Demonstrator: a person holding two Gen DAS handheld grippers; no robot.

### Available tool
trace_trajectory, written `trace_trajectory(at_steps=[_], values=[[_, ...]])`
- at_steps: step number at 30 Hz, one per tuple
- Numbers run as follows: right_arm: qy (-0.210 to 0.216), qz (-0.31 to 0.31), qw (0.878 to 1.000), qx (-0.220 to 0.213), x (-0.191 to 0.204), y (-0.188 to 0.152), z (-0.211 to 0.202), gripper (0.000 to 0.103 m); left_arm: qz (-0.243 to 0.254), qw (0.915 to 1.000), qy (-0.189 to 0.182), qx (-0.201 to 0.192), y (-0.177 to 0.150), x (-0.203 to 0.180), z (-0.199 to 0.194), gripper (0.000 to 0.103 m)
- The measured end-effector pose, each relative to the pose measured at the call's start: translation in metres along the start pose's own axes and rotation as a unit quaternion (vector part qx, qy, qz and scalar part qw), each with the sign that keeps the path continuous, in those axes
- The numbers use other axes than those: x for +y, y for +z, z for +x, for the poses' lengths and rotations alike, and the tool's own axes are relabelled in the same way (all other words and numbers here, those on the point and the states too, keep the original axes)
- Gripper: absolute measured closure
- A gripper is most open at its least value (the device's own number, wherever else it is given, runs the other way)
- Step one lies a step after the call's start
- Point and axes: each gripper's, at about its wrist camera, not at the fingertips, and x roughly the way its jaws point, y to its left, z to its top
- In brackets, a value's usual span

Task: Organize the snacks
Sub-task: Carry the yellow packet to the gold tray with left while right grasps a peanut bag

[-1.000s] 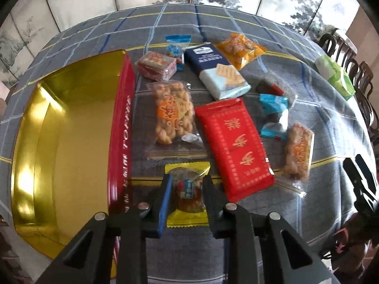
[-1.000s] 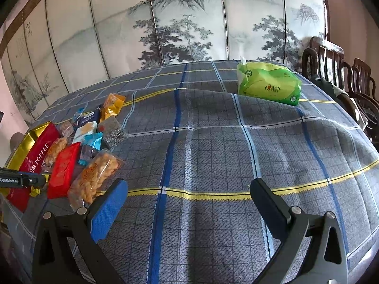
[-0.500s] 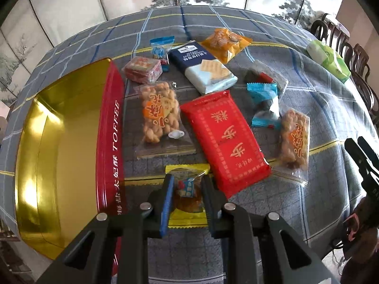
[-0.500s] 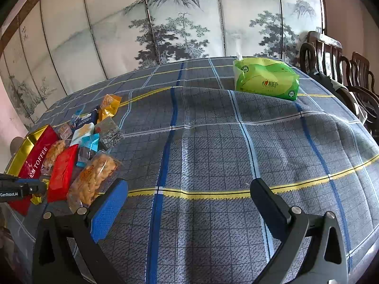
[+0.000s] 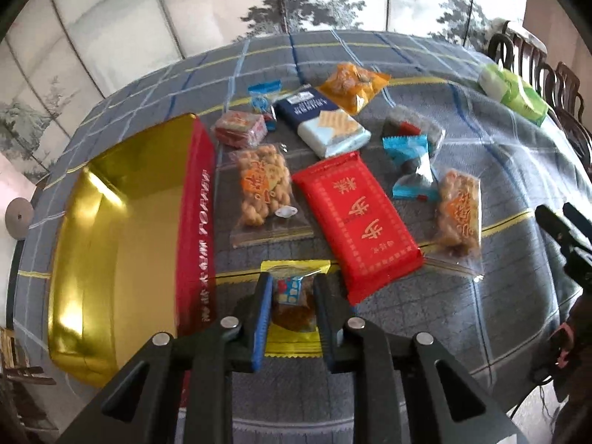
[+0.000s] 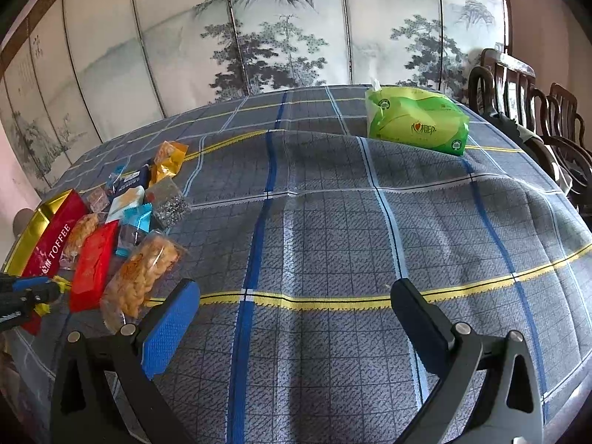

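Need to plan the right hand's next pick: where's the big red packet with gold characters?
In the left wrist view the red packet lies mid-table, between two clear bags of fried twists, just right of the left gripper.

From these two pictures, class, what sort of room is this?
Probably a home dining room: a round table under a checked tablecloth, carved wooden chairs along its edge, and a painted folding screen behind it.

text: "TOFFEE" | on: red tin wall (image 6: 51, 249)
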Motion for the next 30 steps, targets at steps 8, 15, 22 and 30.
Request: trace_trajectory(at_steps=[8,15,22,30], values=[[-0.017,-0.008,1.0,0.011,0.01,-0.001,-0.001,0.0,0.004,0.9994,0.007,-0.035,-0.003,0.003,-0.034,0.081],[0.004,-0.036,0.999,-0.011,0.047,0.01,-0.025,0.005,-0.006,0.9988,0.0,-0.049,-0.003,0.013,-0.051,0.081],[0.027,-0.03,0.999,0.016,0.071,0.014,-0.018,0.024,-0.024,0.9982,-0.007,-0.055,-0.006,0.031,-0.06,0.081],[0.029,-0.021,0.998,0.05,0.094,0.015,0.004,0.03,-0.046,0.9969,-0.011,-0.062,-0.008,0.054,-0.065,0.081]])
